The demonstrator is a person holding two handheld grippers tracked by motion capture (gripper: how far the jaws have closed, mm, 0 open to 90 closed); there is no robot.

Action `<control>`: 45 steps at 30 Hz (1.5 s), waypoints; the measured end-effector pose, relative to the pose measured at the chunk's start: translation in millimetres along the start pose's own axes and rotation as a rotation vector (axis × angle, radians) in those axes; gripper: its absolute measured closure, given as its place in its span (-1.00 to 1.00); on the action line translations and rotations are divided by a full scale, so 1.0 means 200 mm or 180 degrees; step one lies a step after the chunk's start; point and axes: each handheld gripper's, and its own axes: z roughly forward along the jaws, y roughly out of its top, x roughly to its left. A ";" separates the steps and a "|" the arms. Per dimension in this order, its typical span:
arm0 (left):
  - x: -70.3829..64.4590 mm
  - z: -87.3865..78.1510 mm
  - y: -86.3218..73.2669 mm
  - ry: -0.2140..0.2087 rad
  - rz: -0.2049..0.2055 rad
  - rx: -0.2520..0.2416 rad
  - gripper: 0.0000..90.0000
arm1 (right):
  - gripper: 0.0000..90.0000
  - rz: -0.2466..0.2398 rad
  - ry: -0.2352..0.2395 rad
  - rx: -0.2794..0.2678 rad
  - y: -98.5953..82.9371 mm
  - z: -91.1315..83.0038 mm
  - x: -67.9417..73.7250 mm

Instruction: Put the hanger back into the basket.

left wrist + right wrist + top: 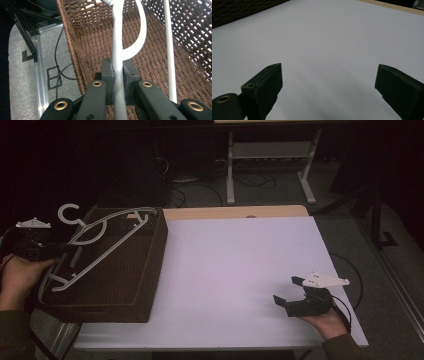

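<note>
Over at the table's left edge the left gripper (117,75) has its jaws clamped on the white hanger (95,245) lying across the top of the brown wicker basket (145,280) — the right gripper (292,292), jaws spread wide, hovers over the white table (240,265), well apart.

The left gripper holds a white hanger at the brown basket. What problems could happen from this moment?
1. The left gripper pinches only one thin bar of the white hanger, so the hanger may swing or slip.
2. The hanger lies across the wicker basket with its hook over the rim; it could catch on the weave.
3. The right gripper is open and far away over the table, so it gives no support.
</note>
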 end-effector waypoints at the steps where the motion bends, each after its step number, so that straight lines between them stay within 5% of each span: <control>1: 0.00 0.01 0.00 0.0004 0.0006 0.0019 0.84 | -0.84 0.0001 0.0001 0.0001 0.00 0.00 0.00; 11: -0.03 0.09 0.00 0.0026 0.0144 0.0228 0.84 | -0.84 -0.0005 -0.0003 0.0003 0.00 0.00 0.00; 29: -0.07 0.23 -0.04 0.0001 0.0182 0.0426 0.80 | -0.84 -0.0007 -0.0006 0.0002 0.00 -0.01 0.00; 32: -0.05 0.22 -0.05 -0.0021 0.0149 0.0449 0.60 | -0.84 0.0008 -0.0012 0.0003 0.00 -0.01 0.00; 45: -0.09 0.15 -0.01 -0.0234 -0.0120 -0.0055 -0.26 | -0.84 -0.0003 -0.0006 -0.0026 0.02 -0.02 0.00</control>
